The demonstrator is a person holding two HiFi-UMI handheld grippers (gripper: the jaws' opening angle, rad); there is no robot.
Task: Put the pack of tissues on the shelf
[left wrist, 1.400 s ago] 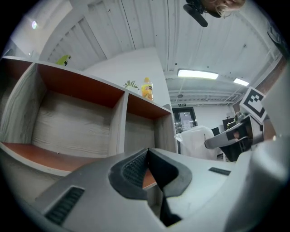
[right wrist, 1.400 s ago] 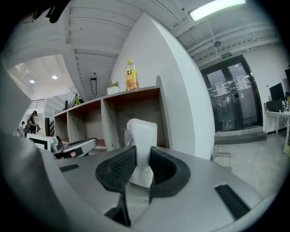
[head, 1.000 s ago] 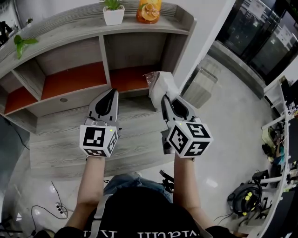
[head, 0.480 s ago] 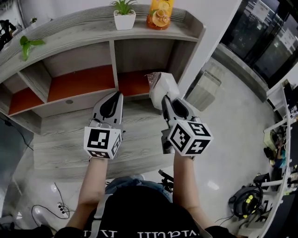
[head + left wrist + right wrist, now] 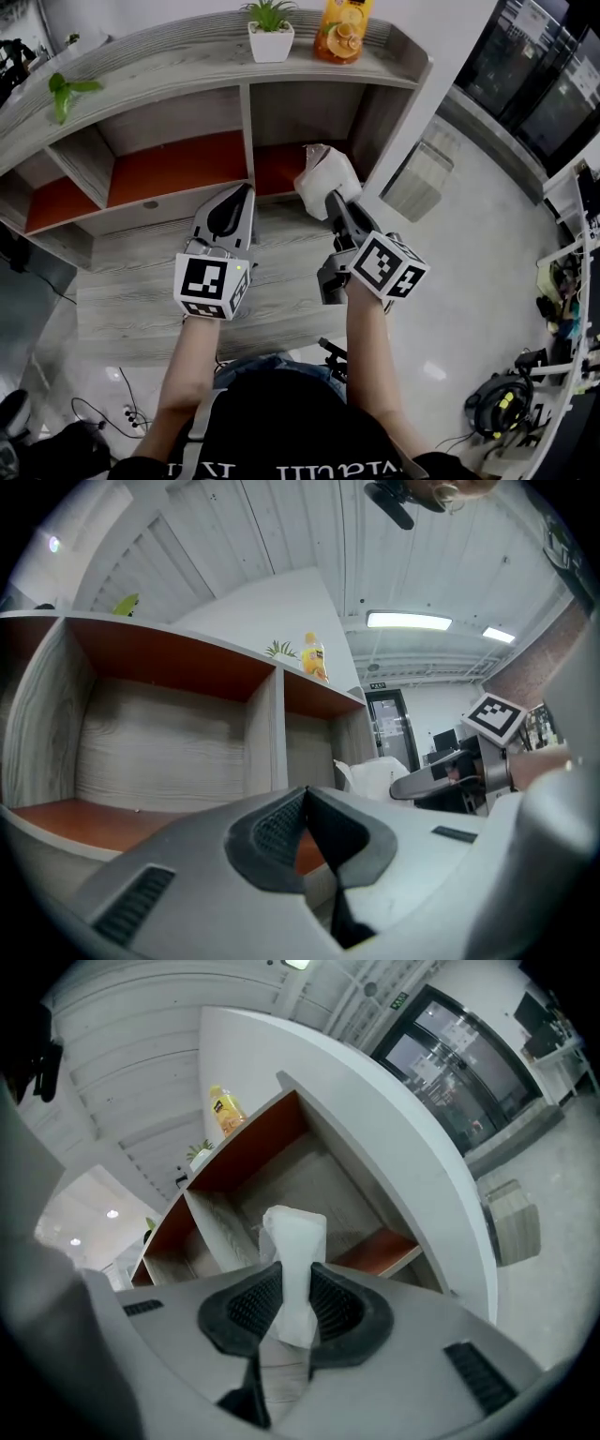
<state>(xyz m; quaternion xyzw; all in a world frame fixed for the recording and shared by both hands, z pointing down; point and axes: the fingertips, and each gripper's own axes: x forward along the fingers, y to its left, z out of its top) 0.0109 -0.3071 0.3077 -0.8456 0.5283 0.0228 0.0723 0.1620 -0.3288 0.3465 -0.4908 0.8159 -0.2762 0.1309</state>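
One big grey wood-grain shelf unit (image 5: 187, 70) fills the head view, and it sits nearer than a second ago: the person has stepped in. Its right-hand orange-floored compartment (image 5: 277, 171) is the likely target, and it's now right ahead of the load.

Right tongs (image 5: 330, 200) next. They have tipped and pushed forward since the last look, clamped narrow on the white soft pack of tissues (image 5: 325, 171), pads squeezing its lower part while the top stands clear above them. The pack has gone from hanging over the lower ledge to the compartment's mouth, in the air and not yet set down.

Left tongs (image 5: 244, 190) hang alongside, pressed together on nothing.

Up top, a white plant pot (image 5: 271, 42) and an orange juice bottle (image 5: 342, 28) stand well clear.

I'd call this the final approach: in, lower, let go.
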